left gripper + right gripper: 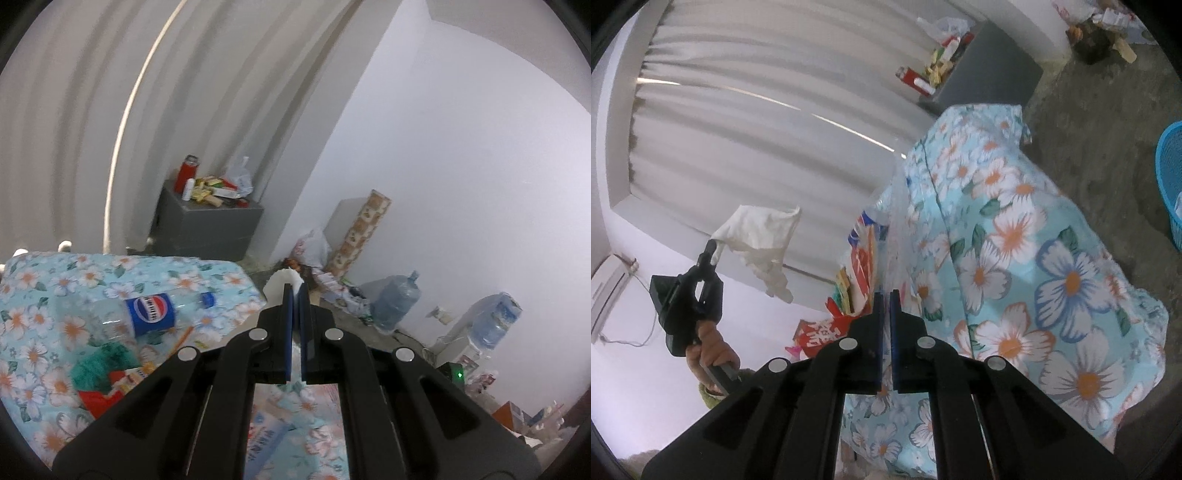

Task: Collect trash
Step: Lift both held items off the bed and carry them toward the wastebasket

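Crumpled white tissue (pixel 759 240) pinched in left gripper (pixel 295 291) jaws; right gripper (pixel 886 295) jaws closed, empty.

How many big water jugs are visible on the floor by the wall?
2: one jug standing beside the floor clutter, another jug farther right. Others may be hidden.

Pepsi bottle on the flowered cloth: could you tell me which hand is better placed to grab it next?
Right, probably. The left gripper is shut on a white tissue. The right gripper, shut and apparently empty, has the bottle ahead of it.
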